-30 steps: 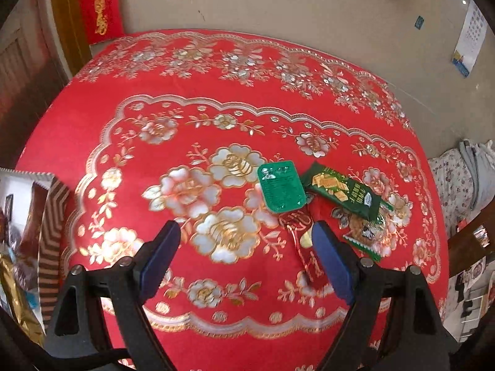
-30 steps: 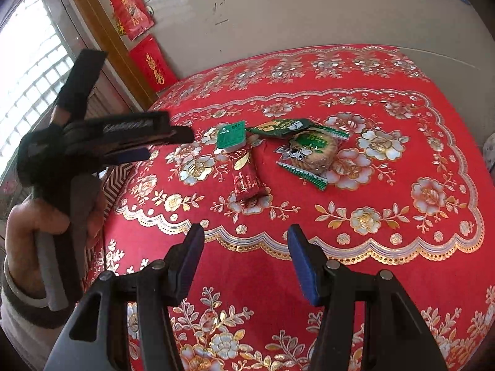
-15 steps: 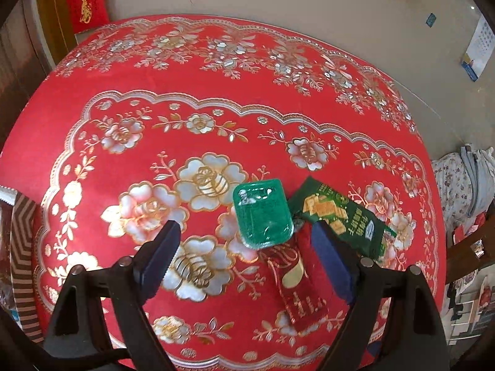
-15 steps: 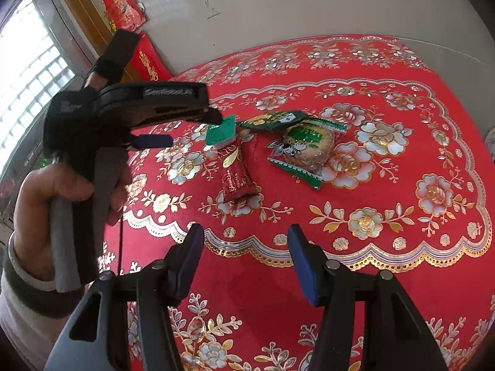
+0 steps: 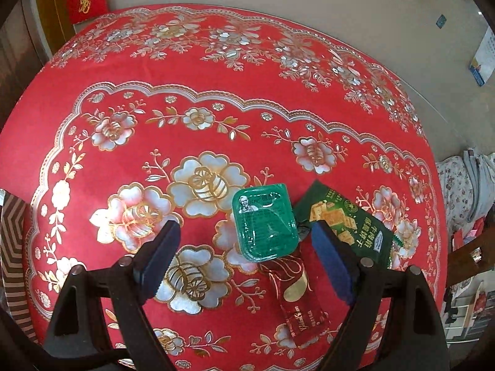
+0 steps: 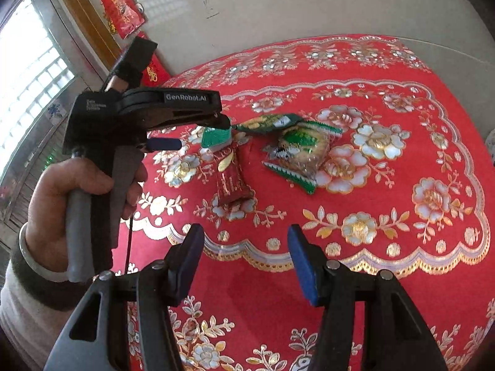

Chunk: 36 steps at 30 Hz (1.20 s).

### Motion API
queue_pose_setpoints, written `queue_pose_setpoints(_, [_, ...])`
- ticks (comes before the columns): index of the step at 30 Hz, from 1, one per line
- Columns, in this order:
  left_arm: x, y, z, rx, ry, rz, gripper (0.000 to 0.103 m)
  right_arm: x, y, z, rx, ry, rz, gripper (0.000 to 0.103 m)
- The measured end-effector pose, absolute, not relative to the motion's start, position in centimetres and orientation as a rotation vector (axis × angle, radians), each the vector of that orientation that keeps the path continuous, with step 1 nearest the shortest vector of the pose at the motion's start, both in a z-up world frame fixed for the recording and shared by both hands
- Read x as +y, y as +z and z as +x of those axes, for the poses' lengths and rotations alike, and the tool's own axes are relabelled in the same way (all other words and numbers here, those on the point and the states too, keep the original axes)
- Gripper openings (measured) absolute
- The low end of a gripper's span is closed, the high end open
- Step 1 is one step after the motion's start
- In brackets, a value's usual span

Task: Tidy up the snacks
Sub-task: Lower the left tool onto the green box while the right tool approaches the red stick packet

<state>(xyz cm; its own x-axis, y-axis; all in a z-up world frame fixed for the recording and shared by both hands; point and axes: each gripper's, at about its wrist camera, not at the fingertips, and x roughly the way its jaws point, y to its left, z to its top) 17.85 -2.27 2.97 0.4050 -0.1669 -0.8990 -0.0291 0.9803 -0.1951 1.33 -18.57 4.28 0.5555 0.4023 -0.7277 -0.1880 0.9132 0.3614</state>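
Observation:
A green sauce cup (image 5: 264,222) lies on the red flowered tablecloth (image 5: 154,117), leaning on the top of a red bar wrapper (image 5: 297,296). A dark green cracker packet (image 5: 346,225) lies just right of the cup. My left gripper (image 5: 246,247) hangs open over the cup, which sits between the fingers, nearer the right one and untouched. From the right wrist view, the left gripper (image 6: 201,133) is held by a hand (image 6: 77,185) above the cup (image 6: 216,137). A clear cookie packet (image 6: 300,151) lies right of the red bar (image 6: 230,182). My right gripper (image 6: 246,247) stands open and empty near the table's front.
A striped box (image 5: 12,247) stands at the table's left edge. Floral fabric (image 5: 464,185) and a wooden chair part (image 5: 470,253) are off the table's right side. Red hangings (image 6: 122,12) are on the wall behind.
My left gripper has moved toward the snacks and lower, so the green cup now lies between its fingers. The right gripper has stayed in place.

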Motion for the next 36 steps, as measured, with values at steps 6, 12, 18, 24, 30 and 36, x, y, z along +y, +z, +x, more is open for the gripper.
queue_pose_setpoints(6, [-1.8,2.6,18.5,1.162,-0.072,-0.202,0.087,-17.9,4.4,3.0,0.929,0.371,0.268,0.056])
queue_pose_setpoints(12, [-1.7,1.8,18.9,1.186,-0.085,-0.226,0.087,-15.8,4.5,4.3,0.930,0.392,0.217,0.058])
queue_pose_setpoints(18, [-2.7,2.2,19.0,1.179,-0.114,-0.193,0.086,-13.8,4.8,6.0,0.918,0.399,0.132,0.058])
queue_pose_setpoints(24, [-3.0,2.0,19.3,1.208,-0.142,-0.158,0.075,-12.5,3.8,7.9,0.941,0.417,0.054,0.058])
queue_pose_setpoints(30, [-2.8,1.7,19.7,1.208,-0.130,-0.173,0.075,-11.7,2.5,9.0,0.964,0.397,-0.029,0.058])
queue_pose_setpoints(36, [-3.1,1.7,19.7,1.194,-0.129,-0.114,0.063,-11.7,1.6,8.8,0.978,0.373,-0.079,0.025])
